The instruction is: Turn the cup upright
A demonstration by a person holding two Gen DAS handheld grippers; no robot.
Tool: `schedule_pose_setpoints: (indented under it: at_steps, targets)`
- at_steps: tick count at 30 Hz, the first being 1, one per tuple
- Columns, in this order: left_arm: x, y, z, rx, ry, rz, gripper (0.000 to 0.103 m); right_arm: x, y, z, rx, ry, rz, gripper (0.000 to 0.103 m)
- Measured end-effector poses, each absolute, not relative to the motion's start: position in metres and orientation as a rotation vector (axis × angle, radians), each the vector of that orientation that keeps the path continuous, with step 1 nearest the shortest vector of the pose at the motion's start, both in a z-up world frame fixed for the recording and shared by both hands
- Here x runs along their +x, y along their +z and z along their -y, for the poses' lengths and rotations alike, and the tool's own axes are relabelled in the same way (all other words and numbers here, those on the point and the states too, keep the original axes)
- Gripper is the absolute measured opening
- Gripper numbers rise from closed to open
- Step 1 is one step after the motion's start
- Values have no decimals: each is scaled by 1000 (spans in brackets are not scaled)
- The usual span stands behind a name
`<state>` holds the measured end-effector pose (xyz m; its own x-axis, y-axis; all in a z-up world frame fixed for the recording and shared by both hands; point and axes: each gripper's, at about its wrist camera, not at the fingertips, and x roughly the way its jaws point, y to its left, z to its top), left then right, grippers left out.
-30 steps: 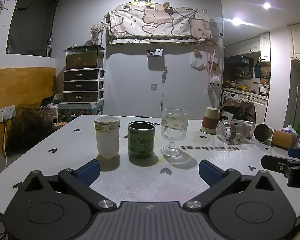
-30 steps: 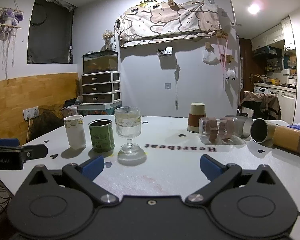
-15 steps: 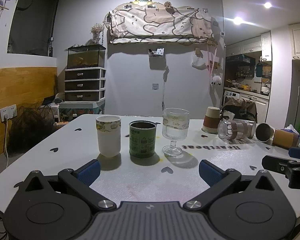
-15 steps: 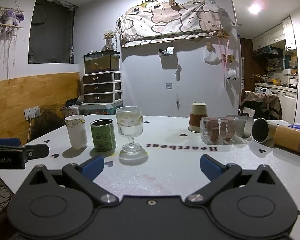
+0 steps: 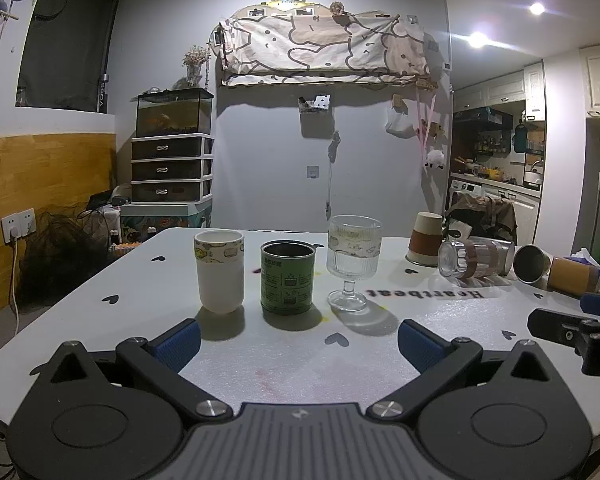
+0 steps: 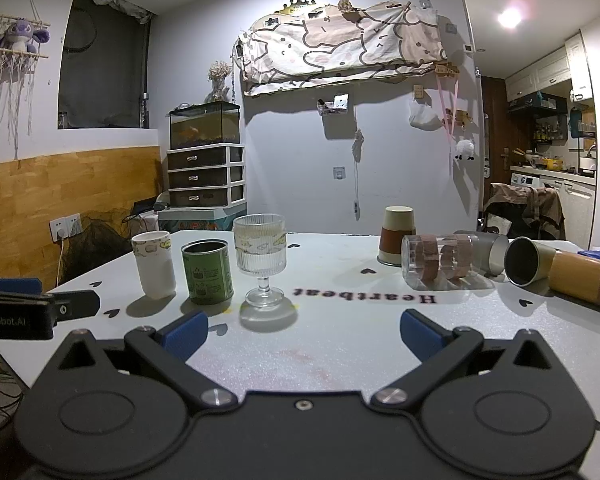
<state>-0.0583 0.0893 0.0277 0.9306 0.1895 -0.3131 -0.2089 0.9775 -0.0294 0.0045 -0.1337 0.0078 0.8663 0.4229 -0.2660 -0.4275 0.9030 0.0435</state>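
1. The surface point(image 6: 340, 336) is carrying "Heartbeat" lettering point(image 6: 364, 295), reading upside down from both views.
2. Both views are sitting slightly nearer the cups than a second ago.
3. The left claw point(image 5: 298, 338) and right claw point(image 6: 303, 330) are both gaping wide, holding nothing; the left one is showing "Robot.AI" point(image 6: 4, 321).
4. The paper cup point(image 6: 396, 236) is standing upside down behind the lying glass point(image 6: 436, 262).
5. The green can point(image 6: 207, 272) is showing unreadable print.
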Motion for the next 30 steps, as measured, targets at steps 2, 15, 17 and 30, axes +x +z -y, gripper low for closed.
schedule_pose_setpoints:
  at_steps: [2, 15, 17, 30]
  targets:
    - [-58, 28, -89, -63, 204, -315, 103, 5, 8, 134, -17, 446, -274, 103]
    - [-59, 27, -91, -61, 203, -315, 103, 4, 8, 134, -16, 445, -275, 103]
    - [-59, 27, -91, -61, 203, -315, 103, 4, 8, 134, -16, 446, -274, 103]
    - [-60, 27, -92, -60, 203, -317, 103, 4, 8, 135, -16, 446, -274, 103]
